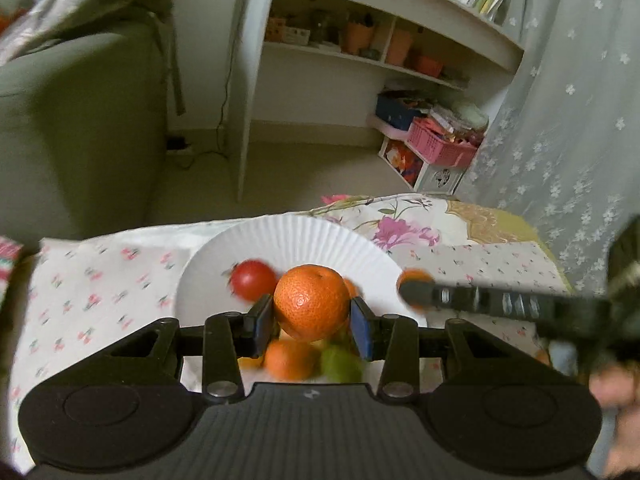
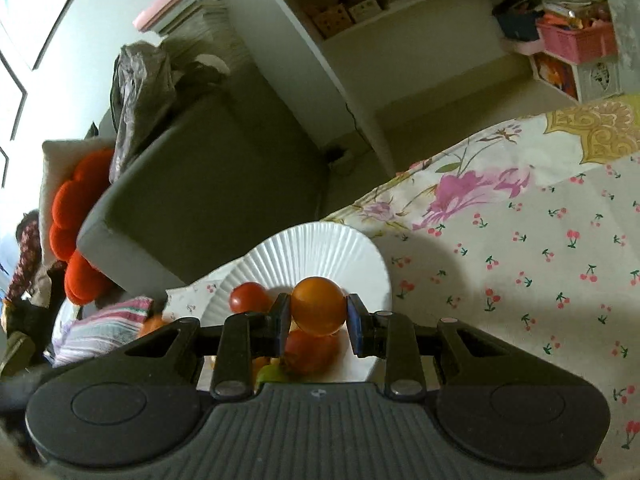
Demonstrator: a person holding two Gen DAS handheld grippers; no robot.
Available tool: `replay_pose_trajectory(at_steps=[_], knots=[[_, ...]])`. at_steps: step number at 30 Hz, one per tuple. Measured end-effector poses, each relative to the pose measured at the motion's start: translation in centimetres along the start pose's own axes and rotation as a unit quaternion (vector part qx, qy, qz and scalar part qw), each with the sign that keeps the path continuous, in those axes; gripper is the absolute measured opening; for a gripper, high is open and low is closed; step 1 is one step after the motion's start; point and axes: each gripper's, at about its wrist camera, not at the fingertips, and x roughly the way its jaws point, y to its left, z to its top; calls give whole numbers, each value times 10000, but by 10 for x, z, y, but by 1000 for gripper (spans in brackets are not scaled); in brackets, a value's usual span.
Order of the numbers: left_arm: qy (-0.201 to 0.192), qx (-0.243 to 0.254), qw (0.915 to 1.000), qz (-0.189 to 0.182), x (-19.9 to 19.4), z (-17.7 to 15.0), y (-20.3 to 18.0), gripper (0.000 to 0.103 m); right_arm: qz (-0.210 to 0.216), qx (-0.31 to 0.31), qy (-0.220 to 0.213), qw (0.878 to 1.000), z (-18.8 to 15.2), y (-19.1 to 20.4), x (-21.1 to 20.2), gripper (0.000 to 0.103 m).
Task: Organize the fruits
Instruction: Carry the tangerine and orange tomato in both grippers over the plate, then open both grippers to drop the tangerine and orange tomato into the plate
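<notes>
Left gripper (image 1: 312, 322): clamped on a mandarin (image 1: 311, 302), blue pads pressing its two sides. The fruit is held above the plate, at about 6 o'clock of the plate's centre in the left wrist view; its lower edge is cut off by the gripper body.

Right gripper (image 2: 318, 322): clamped on a smooth orange fruit (image 2: 318, 305), one finger at each side. In the left wrist view the right gripper (image 1: 416, 292) enters from 3 o'clock as a blurred dark bar with an orange shape at its tip; detail cannot be made out there.

White fluted paper plate (image 1: 288, 240): lies on the cherry-print cloth (image 1: 100, 292). Its near rim is hidden behind both gripper bodies.

Red tomato (image 1: 253, 280): on the plate at 9 o'clock of the mandarin, just beside it, blurred.

Further fruit below the left gripper: a second orange piece (image 1: 289, 360) and a green fruit (image 1: 340, 364), both partly hidden by the fingers; whether they rest on the plate cannot be told.

In the right wrist view, a reddish fruit (image 2: 310, 350) sits at 6 o'clock of the held one, half covered by the gripper; its kind is unclear.

Floral sheet (image 1: 400, 228): at 1 o'clock beyond the plate.

Grey sofa (image 1: 80, 120): at 10 o'clock, cut off by the frame edge.

A hand (image 1: 616, 392): blurred, at the right edge.
</notes>
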Motion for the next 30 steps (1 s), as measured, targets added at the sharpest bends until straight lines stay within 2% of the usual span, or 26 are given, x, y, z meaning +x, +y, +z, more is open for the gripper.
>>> replay_pose_trajectory(at_steps=[6, 11, 16, 20, 26, 30], knots=[[134, 293, 9994, 153, 47, 9, -11, 30, -54, 23, 70, 10000, 0, -4, 7, 26], [214, 476, 9984, 238, 59, 9, -13, 30, -104, -20, 80, 9999, -2, -8, 7, 26], [229, 452, 9985, 214, 68, 23, -8, 30, -243, -826, -169, 9961, -9, 16, 6, 26], [448, 604, 9970, 192, 75, 28, -2, 30, -370, -1643, -407, 9849, -19, 42, 13, 26], [551, 463, 9972, -184, 80, 30, 8, 30, -303, -2006, -340, 9786, -25, 50, 28, 26], [616, 431, 9968, -284, 87, 27, 9, 30, -267, -2199, -312, 9747, -28, 55, 31, 26]])
